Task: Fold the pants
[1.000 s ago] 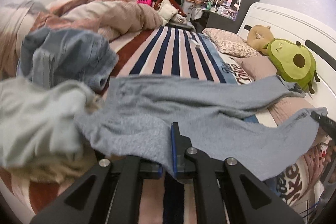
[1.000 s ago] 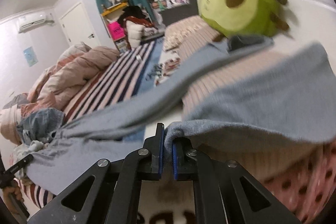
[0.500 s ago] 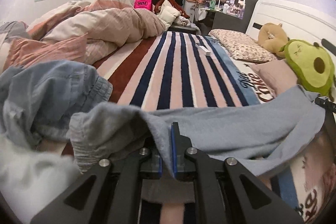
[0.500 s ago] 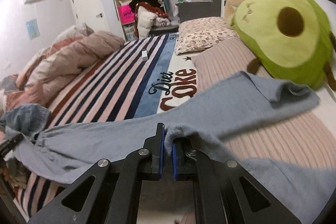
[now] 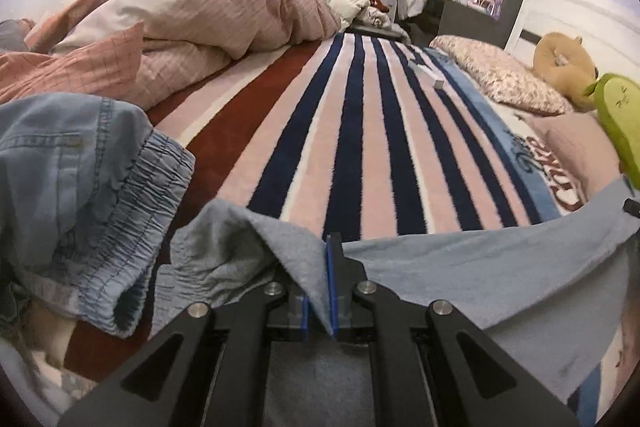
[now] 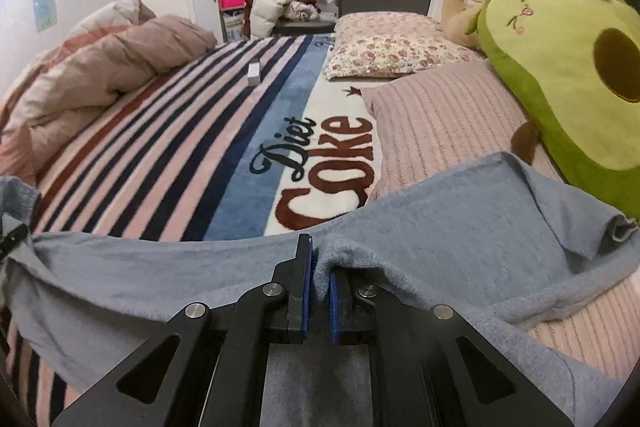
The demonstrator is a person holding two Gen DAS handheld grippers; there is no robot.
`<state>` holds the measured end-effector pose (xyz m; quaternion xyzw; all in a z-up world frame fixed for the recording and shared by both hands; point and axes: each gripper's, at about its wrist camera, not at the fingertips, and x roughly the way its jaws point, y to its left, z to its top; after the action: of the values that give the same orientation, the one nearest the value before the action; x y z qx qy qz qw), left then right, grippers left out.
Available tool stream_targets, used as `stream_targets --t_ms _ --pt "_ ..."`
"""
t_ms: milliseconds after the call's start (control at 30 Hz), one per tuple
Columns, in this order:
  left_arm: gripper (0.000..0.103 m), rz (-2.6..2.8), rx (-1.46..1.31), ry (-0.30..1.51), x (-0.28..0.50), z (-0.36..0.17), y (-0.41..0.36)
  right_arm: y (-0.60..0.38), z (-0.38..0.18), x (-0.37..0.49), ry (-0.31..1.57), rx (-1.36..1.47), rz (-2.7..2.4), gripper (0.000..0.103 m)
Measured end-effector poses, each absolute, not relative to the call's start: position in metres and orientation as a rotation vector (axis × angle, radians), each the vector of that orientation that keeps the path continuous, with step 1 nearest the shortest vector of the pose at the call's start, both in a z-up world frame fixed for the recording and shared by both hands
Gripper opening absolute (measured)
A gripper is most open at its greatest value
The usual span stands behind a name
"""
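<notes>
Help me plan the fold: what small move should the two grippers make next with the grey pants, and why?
Probably lower both and lay the grey pants flat on the striped blanket. The left gripper and right gripper each pinch an edge, and the cloth between them sags unevenly.

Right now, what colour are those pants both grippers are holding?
Light grey-blue pants, plain with no pattern; the right wrist view shows them best.
</notes>
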<state>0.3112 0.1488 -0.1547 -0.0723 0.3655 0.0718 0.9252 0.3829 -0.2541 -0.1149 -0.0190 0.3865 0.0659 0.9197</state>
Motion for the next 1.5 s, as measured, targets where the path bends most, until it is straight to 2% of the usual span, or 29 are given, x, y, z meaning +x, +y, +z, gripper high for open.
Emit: stream_targets --t_ms 67,100,133,167,233,333,467,633,833,933,1233,1500 --pt "0.024 0.167 -0.135 0.753 0.309 -0.155 0.152 -0.249 -0.122 0.390 0.833 -0.075 0.123 0.009" --pt "0.056 0.185 -0.136 0.734 0.303 -0.151 0.155 -0.247 -0.123 0.391 0.849 -0.090 0.128 0.015" --pt "0.084 0.199 -0.139 0.715 0.298 -0.148 0.158 -0.245 -0.123 0.390 0.858 -0.094 0.144 0.030" --pt "0.086 0.198 -0.150 0.679 0.288 -0.140 0.163 -0.244 -0.121 0.387 0.860 -0.088 0.158 0.043" --pt "0.086 0.169 -0.192 0.638 0.275 -0.126 0.174 -0.239 -0.115 0.379 0.856 -0.082 0.184 0.057" --pt "0.086 0.193 -0.212 0.591 0.263 -0.104 0.185 -0.219 -0.097 0.359 0.828 -0.121 0.254 0.059" --pt "0.087 0.168 -0.168 0.588 0.266 -0.071 0.176 -0.187 -0.069 0.339 0.736 -0.174 0.309 0.071" --pt "0.088 0.151 -0.103 0.598 0.284 -0.048 0.155 -0.122 -0.065 0.328 0.717 -0.189 0.545 0.071" --pt "0.088 0.056 -0.229 0.598 0.308 -0.080 0.142 -0.096 -0.089 0.317 0.748 -0.144 0.624 0.071" --pt "0.088 0.072 -0.216 0.671 0.322 -0.101 0.136 -0.122 -0.104 0.314 0.781 -0.165 0.491 0.071" --pt "0.088 0.002 -0.245 0.618 0.312 -0.086 0.126 -0.256 -0.115 0.257 0.856 -0.210 -0.018 0.071" --pt "0.088 -0.042 -0.214 0.631 0.315 -0.088 0.114 -0.284 -0.131 0.218 0.939 -0.392 -0.201 0.071"
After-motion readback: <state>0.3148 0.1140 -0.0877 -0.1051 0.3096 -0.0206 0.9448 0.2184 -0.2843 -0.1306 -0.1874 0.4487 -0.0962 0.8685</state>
